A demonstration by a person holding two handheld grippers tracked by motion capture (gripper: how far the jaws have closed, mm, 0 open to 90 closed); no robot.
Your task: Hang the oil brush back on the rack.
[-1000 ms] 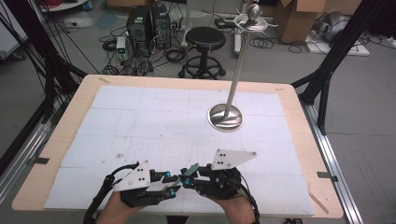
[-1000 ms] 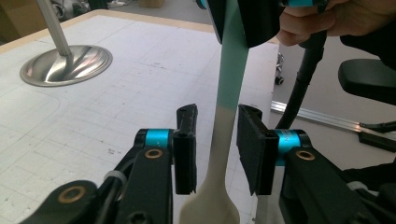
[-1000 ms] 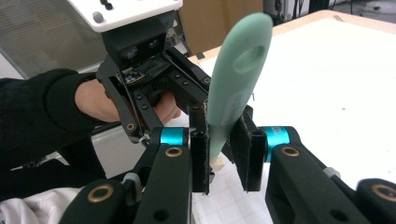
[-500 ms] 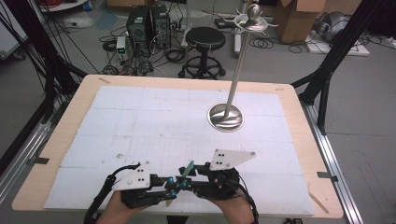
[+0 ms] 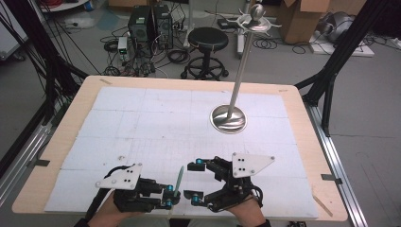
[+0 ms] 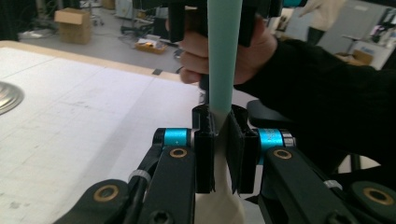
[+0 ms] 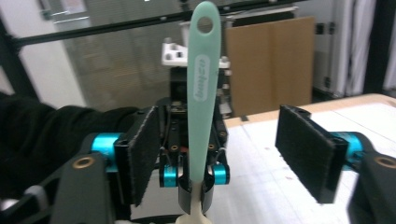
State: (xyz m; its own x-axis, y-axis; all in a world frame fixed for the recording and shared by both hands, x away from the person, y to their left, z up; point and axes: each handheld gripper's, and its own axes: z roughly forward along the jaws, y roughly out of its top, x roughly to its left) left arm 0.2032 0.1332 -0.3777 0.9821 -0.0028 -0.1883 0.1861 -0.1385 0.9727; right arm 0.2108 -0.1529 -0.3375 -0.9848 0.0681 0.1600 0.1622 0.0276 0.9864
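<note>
The left gripper [image 5: 171,196] is clamping the pale neck of a mint-green spatula [image 5: 178,178] between its closed fingers [image 6: 204,154], holding it upright just above the near edge of the tabletop [image 5: 71,127]; the step in hand looks like a hand-over from one gripper to the other, with the left one now bearing the tool alone; the green handle is rising straight up out of those fingers, and the cream part is hanging below them, its lower end cut off by the picture edge.

The right gripper [image 5: 195,179] is facing it with its fingers [image 7: 308,151] standing wide on either side of the handle, having just been opening, and neither pad is touching the spatula; it appears to be letting go, so the next move probably calls for drawing it back clear of the handle without knocking the tool, while the left keeps its grip firm.

The spatula is looking slim and flat; its handle is matte mint green with raised lettering and a round hanging hole near the tip, and it is widening slightly towards that end; farther beyond the fingers a tall steel hook stand [image 5: 228,118] is waiting on its round base, perhaps the place for that hole.
</note>
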